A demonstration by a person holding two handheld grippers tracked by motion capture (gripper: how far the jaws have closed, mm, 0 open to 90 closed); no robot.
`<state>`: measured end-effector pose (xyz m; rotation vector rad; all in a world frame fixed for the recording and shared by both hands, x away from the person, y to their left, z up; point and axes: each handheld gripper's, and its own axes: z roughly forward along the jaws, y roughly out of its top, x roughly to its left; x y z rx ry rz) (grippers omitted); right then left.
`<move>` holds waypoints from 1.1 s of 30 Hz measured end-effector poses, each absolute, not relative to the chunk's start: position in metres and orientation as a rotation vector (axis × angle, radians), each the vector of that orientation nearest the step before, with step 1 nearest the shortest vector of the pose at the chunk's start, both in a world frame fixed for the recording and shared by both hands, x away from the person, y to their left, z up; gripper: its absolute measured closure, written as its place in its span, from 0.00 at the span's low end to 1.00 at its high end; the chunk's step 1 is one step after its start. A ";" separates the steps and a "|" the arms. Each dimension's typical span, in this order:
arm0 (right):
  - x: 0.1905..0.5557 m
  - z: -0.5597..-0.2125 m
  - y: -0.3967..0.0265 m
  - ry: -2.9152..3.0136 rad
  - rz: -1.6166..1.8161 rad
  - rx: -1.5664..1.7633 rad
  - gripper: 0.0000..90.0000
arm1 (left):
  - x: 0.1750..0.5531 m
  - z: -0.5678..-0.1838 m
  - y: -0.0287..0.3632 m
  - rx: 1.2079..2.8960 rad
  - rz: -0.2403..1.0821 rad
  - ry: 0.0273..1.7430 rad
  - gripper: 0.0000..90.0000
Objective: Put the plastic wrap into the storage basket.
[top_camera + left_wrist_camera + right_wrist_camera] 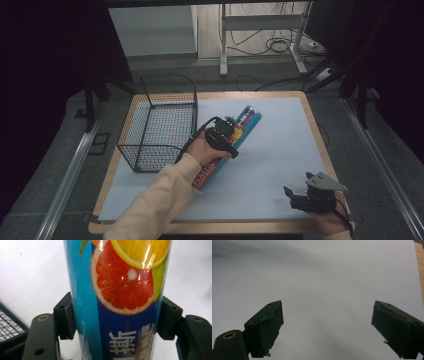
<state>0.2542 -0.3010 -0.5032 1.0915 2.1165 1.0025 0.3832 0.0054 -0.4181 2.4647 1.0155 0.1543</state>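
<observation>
Left gripper [231, 131] pinches the long tube [117, 300] mid-length, above the mat beside the wire basket [160, 122]. Best keep it level, swing over the rim. Right gripper [311, 192] rests spread.

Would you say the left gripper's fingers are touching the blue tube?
Touching: in the left gripper view both fingers press against the sides of the blue tube.
</observation>
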 end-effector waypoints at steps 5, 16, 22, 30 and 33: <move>0.254 -0.503 -0.301 2.116 1.006 1.091 0.12 | 0.384 -0.405 0.007 2.443 0.174 0.999 0.35; 0.254 -0.503 -0.301 2.111 1.016 1.083 0.12 | 0.383 -0.387 0.009 2.408 0.201 0.972 0.35; 0.253 -0.503 -0.301 2.113 1.013 1.083 0.12 | 0.383 -0.380 0.013 2.405 0.248 0.953 0.35; 0.253 -0.502 -0.301 2.116 1.019 1.070 0.12 | 0.385 -0.371 0.015 2.413 0.240 0.945 0.35; 0.253 -0.502 -0.301 2.115 1.020 1.069 0.12 | 0.387 -0.370 0.015 2.414 0.247 0.946 0.35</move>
